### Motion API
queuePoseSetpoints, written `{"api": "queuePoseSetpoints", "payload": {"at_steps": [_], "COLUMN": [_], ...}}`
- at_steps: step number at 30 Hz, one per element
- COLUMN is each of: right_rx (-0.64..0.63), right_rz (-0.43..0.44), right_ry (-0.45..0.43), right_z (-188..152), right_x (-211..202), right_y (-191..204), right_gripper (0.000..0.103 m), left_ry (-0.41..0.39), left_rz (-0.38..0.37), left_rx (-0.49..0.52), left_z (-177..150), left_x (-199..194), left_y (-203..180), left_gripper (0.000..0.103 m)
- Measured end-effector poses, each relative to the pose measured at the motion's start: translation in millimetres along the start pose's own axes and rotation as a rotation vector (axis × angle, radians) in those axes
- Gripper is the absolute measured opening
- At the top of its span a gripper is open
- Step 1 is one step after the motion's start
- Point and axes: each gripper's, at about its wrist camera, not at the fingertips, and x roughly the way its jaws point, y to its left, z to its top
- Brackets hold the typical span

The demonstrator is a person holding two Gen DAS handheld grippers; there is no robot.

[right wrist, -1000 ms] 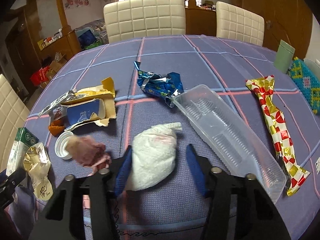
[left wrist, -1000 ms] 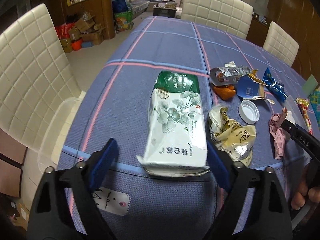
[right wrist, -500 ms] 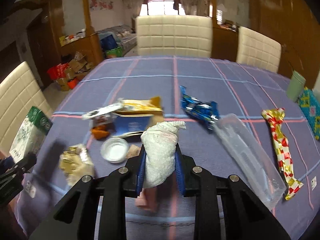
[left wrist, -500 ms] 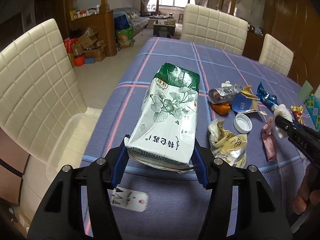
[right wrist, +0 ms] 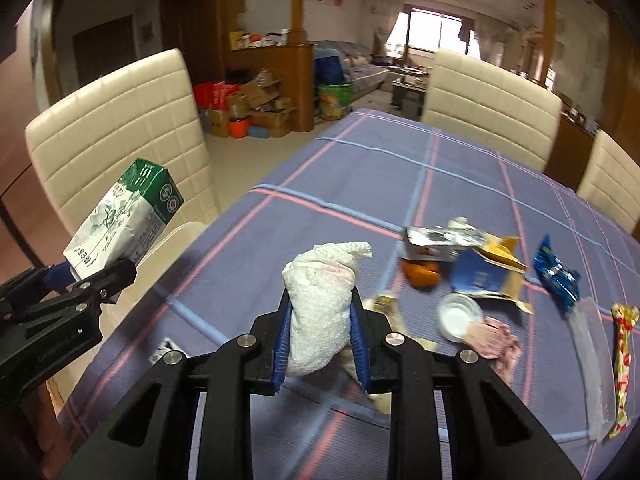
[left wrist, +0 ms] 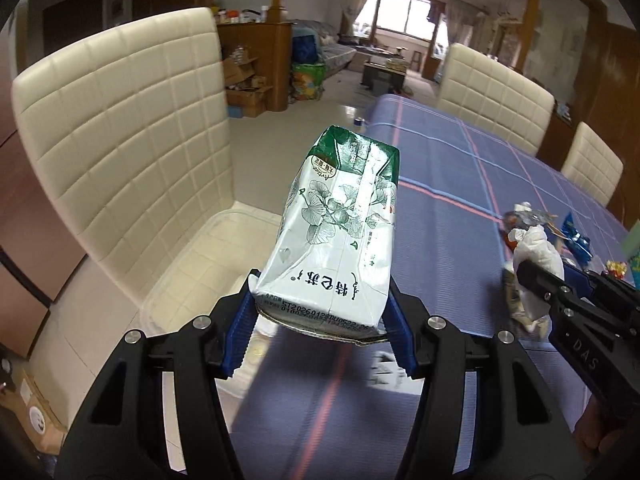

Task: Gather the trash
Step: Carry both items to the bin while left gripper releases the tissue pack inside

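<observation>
Both loads have come up off the counter [right wrist: 360, 184] since the earlier frame: the carton that lay flat near the left edge and the white wad that sat by the front edge now hang in the air, each clamped.

The left tongs [left wrist: 322, 322] stand about half open, their blue pads [left wrist: 239, 330] pressed against the two sides of the green-and-white carton [left wrist: 340, 232] at its bottom end. The carton juts forward and upward from the grip, its green top end farthest from the camera. It hangs past the counter's left edge, over a clear plastic bin [left wrist: 192, 264] that sits on the seat of a cream chair [left wrist: 120, 136]. In the right wrist view the same carton [right wrist: 120, 220] shows at far left, tilted, held by the left tongs [right wrist: 70, 276] beside that chair.

The right tongs [right wrist: 320, 350] are closed narrowly on the crumpled white paper towel [right wrist: 320, 304], one blue pad on each side of its lower half; its twisted tip points up and right. The wad hangs above the counter near the front edge. From the left wrist view the right tongs [left wrist: 532, 280] appear at right with the towel [left wrist: 536, 248] in them.

Left lying on the blue checked cloth, toward the right side: a torn blue-and-yellow package [right wrist: 480, 272], an orange scrap [right wrist: 420, 276], a white lid [right wrist: 460, 314], a pink crumpled tissue [right wrist: 500, 340], a blue foil wrapper [right wrist: 556, 276], a clear plastic tray [right wrist: 592, 360] and a red-and-gold wrapper [right wrist: 622, 360] by the right edge.
</observation>
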Motion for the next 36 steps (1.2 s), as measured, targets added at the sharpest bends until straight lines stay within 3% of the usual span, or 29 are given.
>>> {"api": "queuePoseSetpoints", "payload": {"at_steps": [12,31,33,35,36], "right_rx": [-0.088,-0.138,-0.135,-0.130,-0.127], "right_rz": [0.061,0.075,0.075,0.070,0.070], "right_ry": [0.032,0.030,0.032,0.030,0.029], "right_z": [24,41,41,42,42], "right_x": [30,50,52,52,53], "right_y": [58,83,81,80,79], "right_gripper": [0.025,0.026,0.026,0.026,0.026], "left_ry": [-0.013,-0.033,-0.044,-0.067,-0.077], "left_rz": [0.082,0.118,0.123,0.140,0.147], "left_rx": [-0.073,-0.043,-0.039,-0.034,-0.033], "left_z": [-4,12,13,14,14], "left_x": [-2,13,13,12,10], "left_y": [61,72,70,69,68], "left_gripper": [0.058,0.061,0.068,0.091,0.092]}}
